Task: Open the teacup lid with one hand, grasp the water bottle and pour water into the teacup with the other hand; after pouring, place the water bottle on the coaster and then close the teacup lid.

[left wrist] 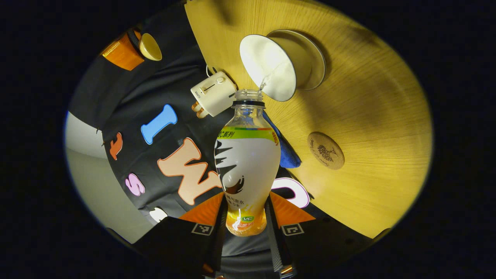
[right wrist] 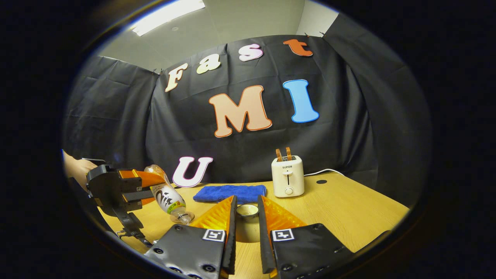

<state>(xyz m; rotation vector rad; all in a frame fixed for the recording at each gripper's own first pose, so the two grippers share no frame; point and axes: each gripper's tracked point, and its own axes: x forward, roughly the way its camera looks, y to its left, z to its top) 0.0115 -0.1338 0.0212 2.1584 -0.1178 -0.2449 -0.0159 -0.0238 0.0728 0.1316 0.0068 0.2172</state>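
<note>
The left gripper [left wrist: 246, 217] is clenched on the lower body of the water bottle [left wrist: 247, 162], one finger pressed on each side, and the bottle is tipped so that its open mouth sits just over the rim of the teacup [left wrist: 271, 66]. A thin thread of water runs from the mouth into the cup, which fits the pouring step; gripping low on the bottle keeps the neck free to reach the rim.

The teacup stands on its saucer [left wrist: 314, 58] on the wooden table [left wrist: 379, 116]. The cork coaster [left wrist: 325, 150] lies bare, well apart from the teacup on the table, apparently kept free as the bottle's landing spot. A blue cloth [left wrist: 288, 155] lies near the teacup behind the bottle's shoulder, and a white toaster [left wrist: 213, 94] stands beyond the teacup by the booth wall.

In the right gripper view, the right gripper [right wrist: 246, 217] grasps the teacup lid [right wrist: 247, 223] between its two fingers, knob up. I judge it is held away from the teacup to keep the opening clear, and stays in hand ready to be put back. The left gripper with the tilted bottle shows at the left there.
</note>
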